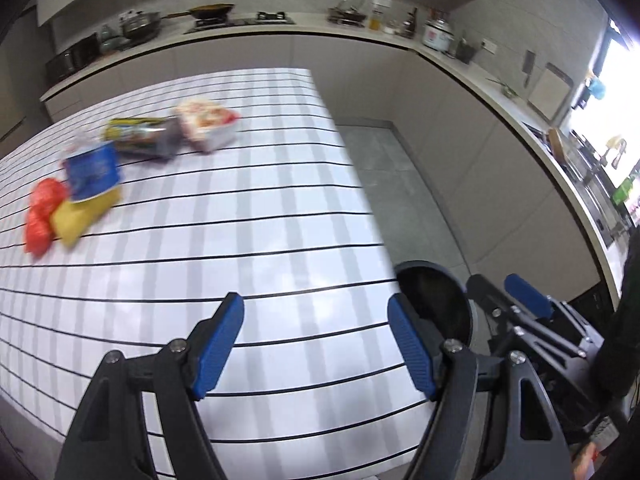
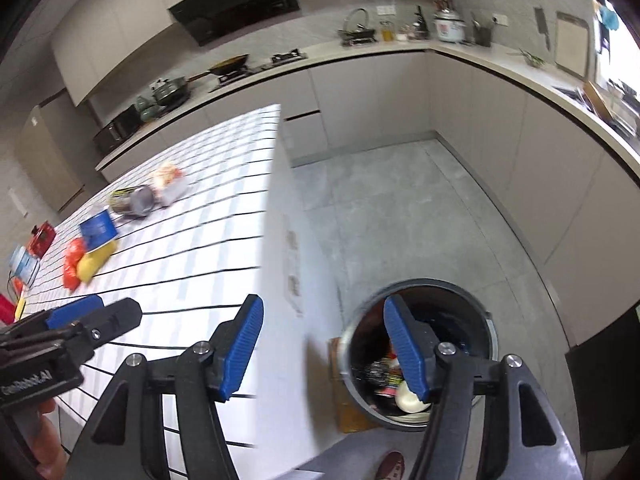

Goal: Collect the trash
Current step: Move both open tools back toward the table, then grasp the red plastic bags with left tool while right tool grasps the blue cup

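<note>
We're in a home kitchen: L-shaped counter [image 2: 360, 54] w/ gas hob [image 2: 276, 60], wok [image 2: 230, 63], black range hood [image 2: 236, 10] above, rice cooker [image 2: 450, 26], knife [image 2: 542, 26] & cutting board [image 2: 572, 44] on the wall, grey base cabinets [image 2: 380, 96], tiled floor [image 2: 400, 216].

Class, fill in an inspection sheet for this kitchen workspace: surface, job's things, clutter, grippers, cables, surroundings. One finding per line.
Surface: table under a white cloth with dark lines, mostly bare near the grippers.
Job's things: trash bin on the floor beside the table, already holding wrappers; red bag, yellow packet, blue packet, can and food tray clustered on the table.
Clutter: small red and blue items at the table's far left edge.
Grippers: left gripper and right gripper both open, nothing between the fingers.
Cables: nothing seen.
Surroundings: counter with stove, pans, rice cooker; grey floor.
</note>
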`<state>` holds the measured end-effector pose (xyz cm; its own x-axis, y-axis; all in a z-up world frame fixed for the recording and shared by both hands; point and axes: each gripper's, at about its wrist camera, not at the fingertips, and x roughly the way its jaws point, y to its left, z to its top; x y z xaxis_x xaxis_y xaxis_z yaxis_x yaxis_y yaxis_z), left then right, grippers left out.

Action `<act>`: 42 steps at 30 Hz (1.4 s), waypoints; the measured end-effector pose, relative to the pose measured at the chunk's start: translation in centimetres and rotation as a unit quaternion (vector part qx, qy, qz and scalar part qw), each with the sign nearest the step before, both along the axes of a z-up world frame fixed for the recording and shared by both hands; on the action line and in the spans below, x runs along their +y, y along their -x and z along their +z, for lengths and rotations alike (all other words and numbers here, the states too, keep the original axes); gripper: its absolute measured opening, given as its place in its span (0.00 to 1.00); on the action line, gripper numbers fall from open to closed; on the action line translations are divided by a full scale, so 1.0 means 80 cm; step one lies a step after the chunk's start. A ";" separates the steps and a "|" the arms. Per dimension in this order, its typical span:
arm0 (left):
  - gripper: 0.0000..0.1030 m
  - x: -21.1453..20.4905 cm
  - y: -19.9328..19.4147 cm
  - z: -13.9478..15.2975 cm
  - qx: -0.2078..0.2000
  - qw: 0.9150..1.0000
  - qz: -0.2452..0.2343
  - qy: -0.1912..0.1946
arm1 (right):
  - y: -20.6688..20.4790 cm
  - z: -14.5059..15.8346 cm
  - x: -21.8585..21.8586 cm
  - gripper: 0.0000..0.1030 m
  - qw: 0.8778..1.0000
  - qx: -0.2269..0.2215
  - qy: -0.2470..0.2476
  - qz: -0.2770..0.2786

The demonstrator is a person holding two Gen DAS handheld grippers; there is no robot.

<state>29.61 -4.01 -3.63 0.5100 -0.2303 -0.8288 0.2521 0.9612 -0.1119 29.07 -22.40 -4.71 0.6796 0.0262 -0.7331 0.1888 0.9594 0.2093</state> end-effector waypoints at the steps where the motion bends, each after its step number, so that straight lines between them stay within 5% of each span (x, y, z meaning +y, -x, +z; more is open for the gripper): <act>1: 0.73 0.010 -0.001 0.000 -0.001 1.000 0.004 -0.002 | -0.003 0.003 0.015 0.64 1.000 -0.003 0.000 0.004; 13: 0.73 0.219 -0.032 -0.015 -0.012 0.993 0.109 -0.031 | -0.065 0.004 0.210 0.68 0.997 -0.010 -0.006 0.079; 24: 0.73 0.324 -0.076 -0.028 -0.009 0.974 0.219 -0.056 | -0.125 0.001 0.288 0.71 0.986 -0.024 -0.018 0.165; 34: 0.73 0.342 -0.129 -0.036 -0.007 0.978 0.199 -0.061 | -0.168 0.005 0.334 0.79 0.984 -0.028 -0.007 0.178; 42: 0.73 0.349 -0.187 -0.048 -0.008 0.991 0.122 -0.045 | -0.214 0.005 0.378 0.81 0.990 -0.023 -0.007 0.138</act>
